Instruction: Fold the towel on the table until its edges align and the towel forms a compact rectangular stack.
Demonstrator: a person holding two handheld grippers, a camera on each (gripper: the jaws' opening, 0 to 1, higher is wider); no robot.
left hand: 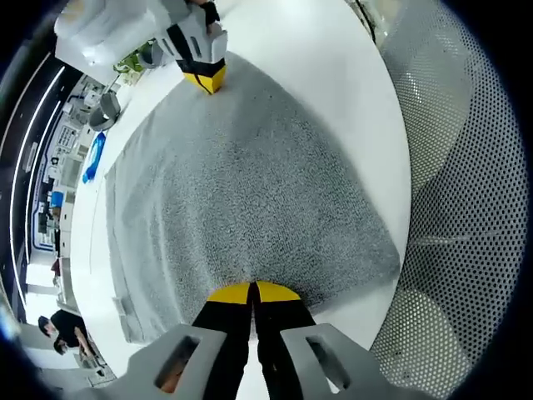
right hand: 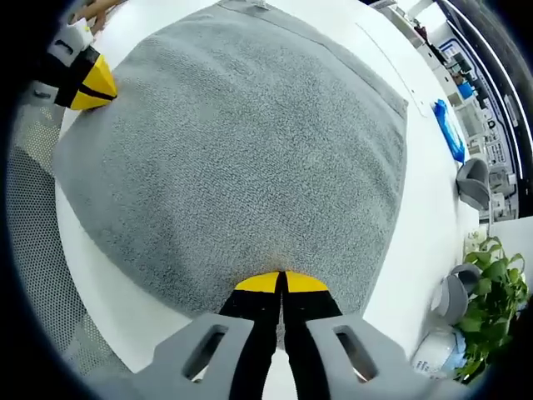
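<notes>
One grey towel (left hand: 241,192) lies spread on the white table (left hand: 333,67). My left gripper (left hand: 252,292) has its jaws pinched together on the towel's near edge; my right gripper (right hand: 281,282) likewise, pinched on its edge. Around it: one blue thing (right hand: 450,129) on the table, one green plant (right hand: 487,292), perforated mesh (left hand: 466,208) beside the table.

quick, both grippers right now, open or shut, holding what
left gripper: shut on the grey towel's edge
right gripper: shut on the towel's edge
</notes>
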